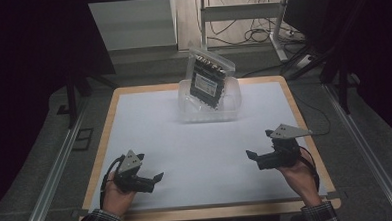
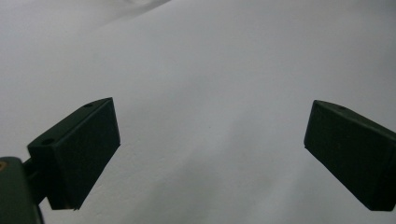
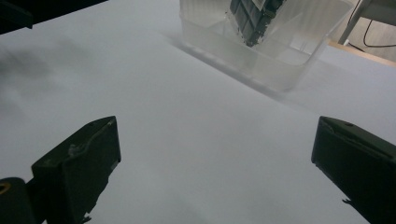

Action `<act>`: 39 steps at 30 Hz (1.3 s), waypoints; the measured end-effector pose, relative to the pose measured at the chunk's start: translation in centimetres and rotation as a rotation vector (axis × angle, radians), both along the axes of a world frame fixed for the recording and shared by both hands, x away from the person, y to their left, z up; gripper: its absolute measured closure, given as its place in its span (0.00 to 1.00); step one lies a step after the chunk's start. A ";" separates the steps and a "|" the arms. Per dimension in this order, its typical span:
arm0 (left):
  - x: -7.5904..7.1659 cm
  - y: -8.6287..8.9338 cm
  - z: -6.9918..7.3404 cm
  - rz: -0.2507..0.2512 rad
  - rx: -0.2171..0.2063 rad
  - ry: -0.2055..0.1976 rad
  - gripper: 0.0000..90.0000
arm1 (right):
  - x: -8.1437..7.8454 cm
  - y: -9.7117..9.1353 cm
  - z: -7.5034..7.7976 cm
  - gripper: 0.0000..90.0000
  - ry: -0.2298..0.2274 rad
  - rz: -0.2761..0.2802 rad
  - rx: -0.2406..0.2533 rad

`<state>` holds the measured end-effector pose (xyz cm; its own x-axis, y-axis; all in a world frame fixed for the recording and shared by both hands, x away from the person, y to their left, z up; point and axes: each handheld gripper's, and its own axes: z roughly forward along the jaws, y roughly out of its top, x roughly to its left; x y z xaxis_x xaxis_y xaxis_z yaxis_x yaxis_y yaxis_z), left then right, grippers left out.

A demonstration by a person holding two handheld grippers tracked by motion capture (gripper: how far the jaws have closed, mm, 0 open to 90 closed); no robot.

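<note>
A clear plastic tub point(image 1: 234, 110) stands at the far middle of the white table top point(image 1: 201, 155). A clear bag holding a dark flat pack with a white label point(image 1: 207, 80) stands tilted in it, sticking out above the rim. The right gripper view shows the tub point(image 3: 280, 65) and the pack's lower end point(image 3: 254, 18) ahead of the jaws. My left gripper point(image 1: 154, 167) rests low at the near left, open and empty. My right gripper point(image 1: 252, 156) sits at the near right, open and empty, pointing left. In the left gripper view point(image 2: 212, 154) and right gripper view point(image 3: 217, 168) both jaw pairs stand wide apart over bare white surface.
The table has a wooden rim point(image 1: 105, 139). Metal rails point(image 1: 56, 171) run along the floor on both sides. Behind the table stand a metal frame point(image 1: 278, 27) and loose cables point(image 1: 251, 35). Dark panels close off the left and right.
</note>
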<state>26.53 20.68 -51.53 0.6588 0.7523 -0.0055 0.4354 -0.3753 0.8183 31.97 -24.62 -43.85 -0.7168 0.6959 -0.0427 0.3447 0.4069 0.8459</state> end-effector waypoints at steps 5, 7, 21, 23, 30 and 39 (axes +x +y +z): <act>-0.4 0.3 0.1 0.009 -0.006 -0.002 0.03 | -0.5 -0.4 -0.3 0.01 0.004 -0.005 0.003; -0.6 0.4 0.1 0.013 -0.006 -0.003 0.03 | -0.7 -0.6 -0.5 0.01 0.003 -0.009 0.004; -1.8 1.1 0.1 0.035 0.004 -0.009 0.03 | -2.3 -2.0 -1.6 0.01 -0.018 -0.043 0.006; -1.9 1.2 0.0 0.039 0.009 -0.009 0.03 | -2.5 -2.2 -1.8 0.01 -0.015 -0.047 0.009; -2.4 1.7 -0.1 0.059 0.013 -0.012 0.02 | -2.9 -2.8 -2.7 0.01 0.003 -0.062 -0.003; -2.5 2.2 -0.4 0.074 0.021 -0.003 0.01 | -3.4 -3.5 -4.0 0.00 0.025 -0.090 -0.033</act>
<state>24.00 22.89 -51.96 0.6014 0.7989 0.0121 0.4605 -0.3589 0.8119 28.61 -28.10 -47.85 -0.6524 0.7562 -0.0499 0.4019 0.4010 0.8232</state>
